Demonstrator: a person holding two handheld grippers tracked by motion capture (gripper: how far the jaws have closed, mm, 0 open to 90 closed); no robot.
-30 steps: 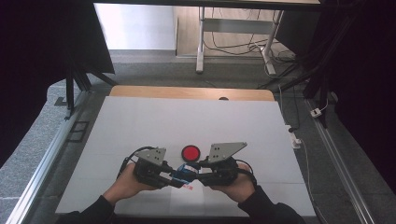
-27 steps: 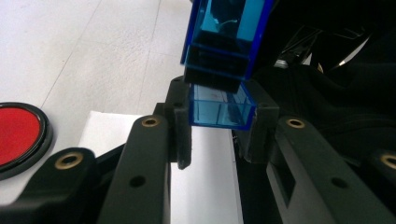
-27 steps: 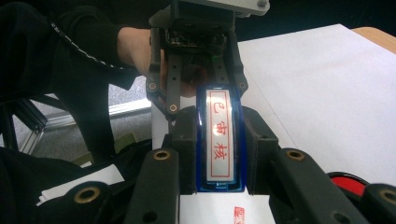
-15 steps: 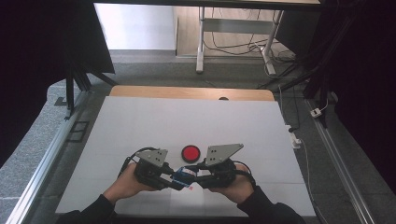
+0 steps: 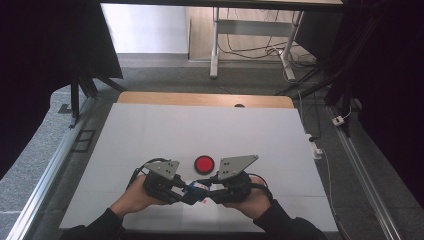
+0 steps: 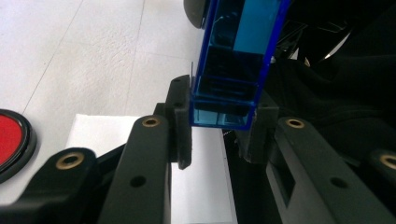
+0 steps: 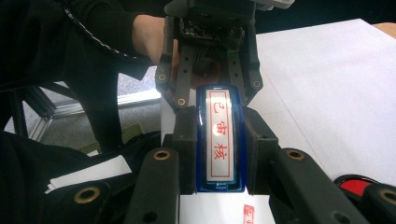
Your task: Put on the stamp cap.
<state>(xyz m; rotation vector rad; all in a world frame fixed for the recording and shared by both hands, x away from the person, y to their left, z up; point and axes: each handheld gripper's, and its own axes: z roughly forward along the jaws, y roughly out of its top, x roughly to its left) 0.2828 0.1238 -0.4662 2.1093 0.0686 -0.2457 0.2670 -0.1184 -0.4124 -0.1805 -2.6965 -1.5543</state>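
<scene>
A blue see-through stamp [image 5: 196, 189] is held level between my two grippers near the table's front edge. My left gripper [image 5: 181, 189] is shut on one end of the stamp [image 6: 229, 88], which is pinched between its pads. My right gripper [image 5: 210, 191] is shut on the other end; in its view the stamp's [image 7: 219, 154] white label with red characters faces up between the jaws. Under the stamp lies a white sheet [image 7: 219, 212] with a small red imprint [image 7: 249, 212]. A round red ink pad [image 5: 204, 163] sits just beyond the grippers.
The white table top [image 5: 210, 130] stretches open beyond the ink pad to a wooden strip [image 5: 200, 99] at the far edge. Metal rails [image 5: 50, 170] run along both sides. The ink pad [image 6: 9, 140] lies left of the left gripper's jaws.
</scene>
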